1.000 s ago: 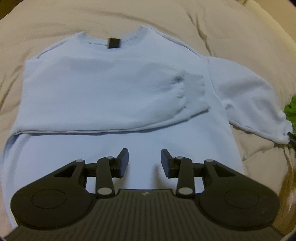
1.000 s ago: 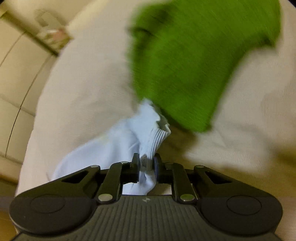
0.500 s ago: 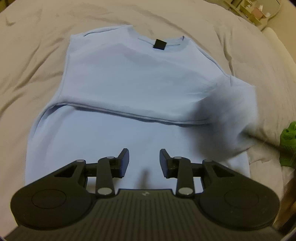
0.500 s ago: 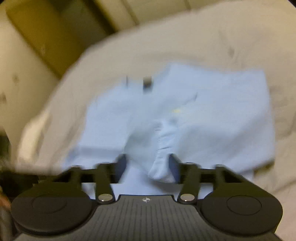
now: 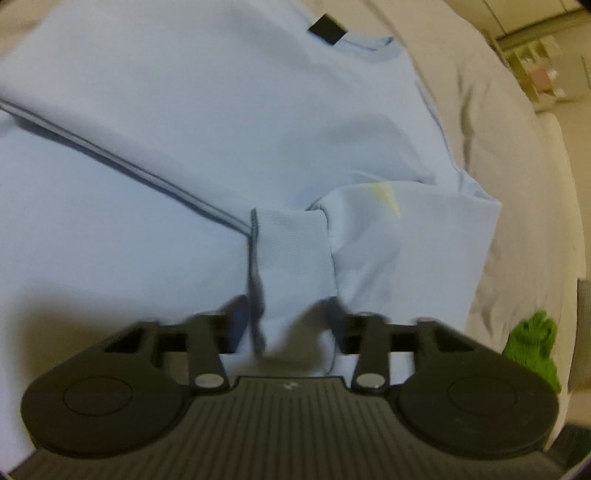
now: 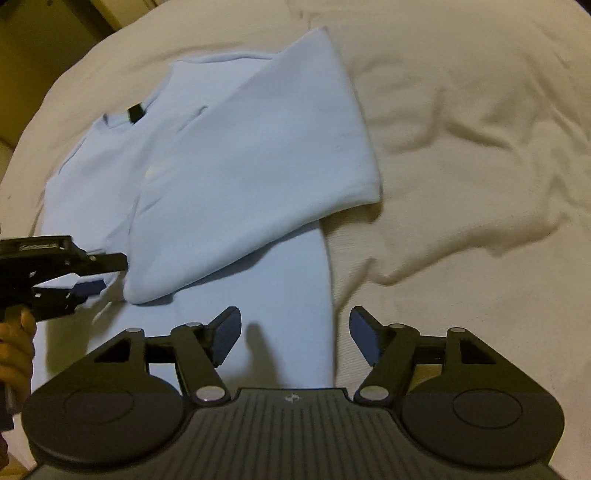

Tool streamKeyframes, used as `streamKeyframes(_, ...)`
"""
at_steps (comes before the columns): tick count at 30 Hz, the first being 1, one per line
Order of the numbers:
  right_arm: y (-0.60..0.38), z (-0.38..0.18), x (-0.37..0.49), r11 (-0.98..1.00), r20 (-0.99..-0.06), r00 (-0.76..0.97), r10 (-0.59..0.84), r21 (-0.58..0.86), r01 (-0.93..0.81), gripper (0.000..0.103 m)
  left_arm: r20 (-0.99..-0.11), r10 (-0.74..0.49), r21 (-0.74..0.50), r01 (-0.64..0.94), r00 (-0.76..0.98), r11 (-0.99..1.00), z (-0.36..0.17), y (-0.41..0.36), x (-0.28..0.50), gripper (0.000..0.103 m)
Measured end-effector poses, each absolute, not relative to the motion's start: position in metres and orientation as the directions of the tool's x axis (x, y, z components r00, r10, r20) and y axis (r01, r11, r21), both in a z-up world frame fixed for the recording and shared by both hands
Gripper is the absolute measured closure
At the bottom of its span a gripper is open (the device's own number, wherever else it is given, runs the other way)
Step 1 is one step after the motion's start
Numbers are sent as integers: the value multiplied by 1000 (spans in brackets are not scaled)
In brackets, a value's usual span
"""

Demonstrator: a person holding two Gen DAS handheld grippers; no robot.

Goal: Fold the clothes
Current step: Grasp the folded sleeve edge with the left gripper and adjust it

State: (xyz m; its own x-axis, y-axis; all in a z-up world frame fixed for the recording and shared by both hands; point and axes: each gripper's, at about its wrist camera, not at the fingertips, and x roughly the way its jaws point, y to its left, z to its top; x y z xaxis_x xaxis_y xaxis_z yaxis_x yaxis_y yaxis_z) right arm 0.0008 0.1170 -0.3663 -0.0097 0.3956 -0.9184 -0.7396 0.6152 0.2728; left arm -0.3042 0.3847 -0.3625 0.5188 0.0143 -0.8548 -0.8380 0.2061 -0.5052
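A light blue sweatshirt [image 5: 184,129] lies flat on a bed, its black neck label [image 5: 327,27] at the far side. Both sleeves are folded across the body. The ribbed cuff [image 5: 291,251] of the right sleeve runs between the fingers of my left gripper [image 5: 286,314], which stands open around it. In the right wrist view that sleeve [image 6: 251,166] lies diagonally over the sweatshirt, with the left gripper [image 6: 101,273] at its cuff end. My right gripper [image 6: 295,332] is open just above the lower body of the sweatshirt, with nothing between its fingers.
A wrinkled cream bedcover [image 6: 461,147] spreads to the right of the sweatshirt. A green garment [image 5: 535,347] lies near the bed's right edge. A hand [image 6: 14,350] holds the left gripper's handle. Shelves [image 5: 535,66] stand beyond the bed.
My right gripper carried the right sleeve from beside the green garment over onto the body, let it go and opened. My left gripper moved forward until the cuff lay between its fingers.
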Motion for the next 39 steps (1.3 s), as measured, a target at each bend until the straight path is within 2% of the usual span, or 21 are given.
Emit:
streamKeyframes(1, 117, -370, -5, 616, -921, -8, 389, 266, -741, 36, -851, 25, -504, -830, 524, 237, -356, 385, -298, 98)
streamKeyframes(4, 120, -369, -22, 608, -930, -13, 368, 252, -753, 36, -792, 151, -498, -769, 592, 401, -303, 388, -287, 100)
streamKeyframes(7, 119, -360, -37, 597, -931, -16, 364, 247, -763, 36, -732, 308, -398, -749, 607, 529, -255, 402, -296, 100)
streamKeyframes(10, 116, -351, -49, 582, -932, -19, 362, 242, -776, 36, -705, 441, -266, -784, 555, 561, -233, 425, -321, 100)
streamKeyframes(12, 122, -352, -51, 579, -934, -19, 356, 236, -781, 36, -717, 488, -182, -809, 498, 559, -237, 439, -338, 100)
streamKeyframes(17, 135, -358, -55, 576, -944, -8, 331, 209, -790, 35, -814, 459, -61, -839, 355, 541, -297, 462, -364, 100)
streamKeyframes(21, 140, -360, -58, 572, -952, 5, 305, 179, -800, 34, -850, 439, 6, -829, 290, 560, -336, 465, -361, 98)
streamKeyframes(23, 142, -361, -60, 570, -956, 12, 292, 164, -805, 34, -847, 442, 10, -823, 295, 568, -339, 463, -357, 98)
streamKeyframes(28, 140, -355, -73, 581, -963, 33, 268, 134, -803, 34, -810, 449, -83, -832, 377, 549, -319, 470, -382, 100)
streamKeyframes(39, 139, -354, -100, 635, -971, 103, 217, 60, -770, 36, -849, 436, 4, -821, 299, 571, -338, 479, -394, 100)
